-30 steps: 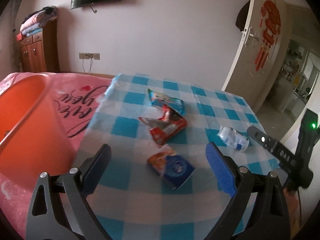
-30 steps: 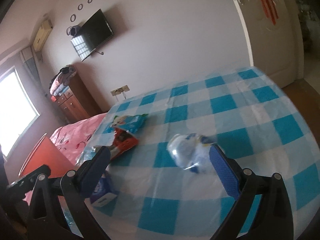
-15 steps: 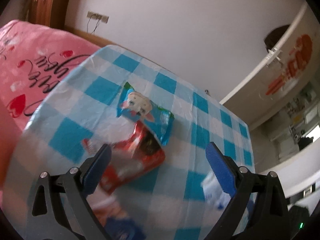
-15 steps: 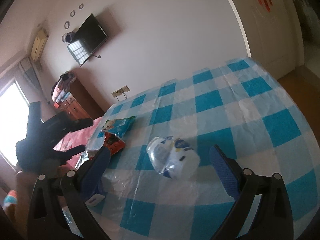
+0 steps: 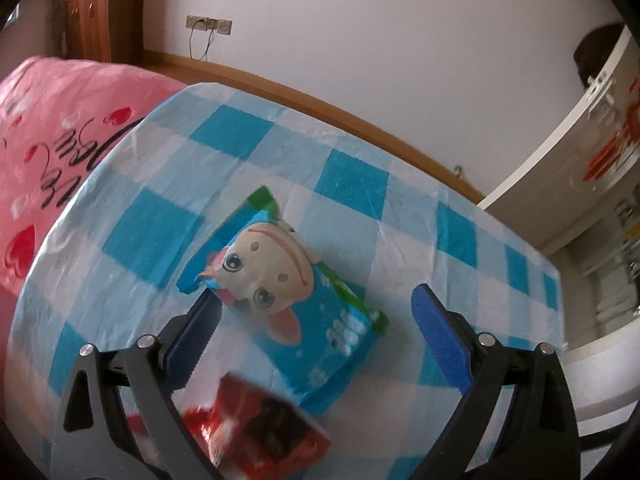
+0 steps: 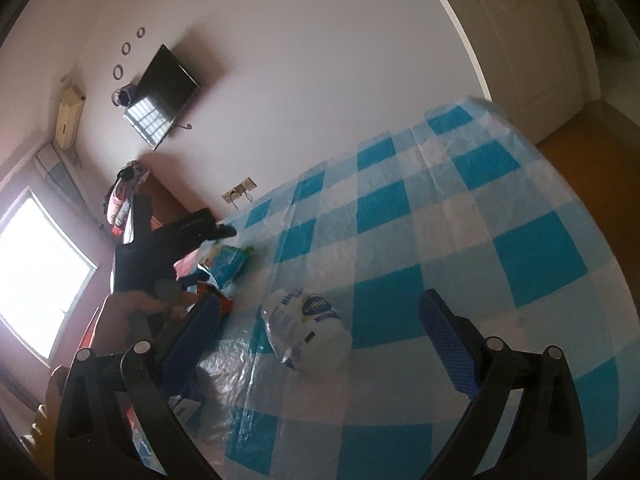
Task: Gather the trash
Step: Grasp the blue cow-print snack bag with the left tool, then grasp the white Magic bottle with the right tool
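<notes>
A blue snack bag with a cartoon cow lies on the blue-checked tablecloth. My left gripper is open and low over it, the bag between the jaws. A red wrapper lies just below the bag, partly under the gripper. In the right wrist view a crumpled clear-white bag lies between the jaws of my open right gripper. The blue bag and the left gripper's body show at the left there.
A pink bedspread borders the table on the left. A wall with a socket and a white door stand behind. A wall TV and a bright window show in the right wrist view.
My left gripper moved forward and down from the near wrappers to the blue cow bag. My right gripper shifted slightly, and the white bag sits closer between its jaws.
</notes>
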Tool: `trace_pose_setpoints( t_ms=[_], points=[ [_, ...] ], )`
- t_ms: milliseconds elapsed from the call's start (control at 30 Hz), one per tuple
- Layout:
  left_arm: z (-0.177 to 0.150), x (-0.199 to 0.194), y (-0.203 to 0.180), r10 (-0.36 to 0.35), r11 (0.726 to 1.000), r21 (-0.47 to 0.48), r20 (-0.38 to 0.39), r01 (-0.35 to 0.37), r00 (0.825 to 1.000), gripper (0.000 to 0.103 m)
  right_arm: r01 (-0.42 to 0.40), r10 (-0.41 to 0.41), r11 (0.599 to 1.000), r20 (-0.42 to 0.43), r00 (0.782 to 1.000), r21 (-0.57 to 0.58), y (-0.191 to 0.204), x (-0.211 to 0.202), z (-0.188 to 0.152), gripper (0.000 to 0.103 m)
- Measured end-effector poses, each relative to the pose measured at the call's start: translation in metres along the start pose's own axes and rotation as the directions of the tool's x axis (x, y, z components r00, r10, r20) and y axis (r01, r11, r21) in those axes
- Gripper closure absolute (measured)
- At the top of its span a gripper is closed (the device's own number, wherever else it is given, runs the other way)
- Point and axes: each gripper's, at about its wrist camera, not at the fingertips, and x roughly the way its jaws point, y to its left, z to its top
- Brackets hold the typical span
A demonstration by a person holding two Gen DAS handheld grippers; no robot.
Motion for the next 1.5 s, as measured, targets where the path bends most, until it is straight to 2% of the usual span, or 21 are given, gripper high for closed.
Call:
trace_pose_setpoints(
  t_ms=[233,467,600,1067,1500],
  points=[
    [0.004,0.016,-0.019,0.088,0.993,0.086,-0.018,-0.086,0.996,0.008,-0.014,0.009,0.999,-0.092,0.996,-0.045,0.006,0.018,-0.007,0.005],
    [-0.002,0.015,-0.021,0.165,0.98,0.112,0.017,-0.166,0.986,0.033,0.038,-0.058,0.987,-0.125,0.99,-0.153,0.021,0.033,-0.015,0.005],
    [-0.006,0.011,-0.021,0.162,0.978,0.125,0.028,-0.165,0.986,0.041,0.078,-0.109,0.975,-0.144,0.983,-0.208,0.026,0.044,-0.018,0.005],
    [-0.017,-0.003,-0.024,0.084,0.984,0.157,0.017,-0.086,0.996,0.053,0.084,-0.137,0.955,-0.172,0.975,-0.285,0.036,0.061,-0.02,0.005],
    [-0.04,-0.042,-0.032,-0.029,0.975,0.223,0.022,0.024,0.999,0.055,0.064,-0.125,0.952,-0.19,0.974,-0.298,0.037,0.066,-0.021,0.005]
  ],
)
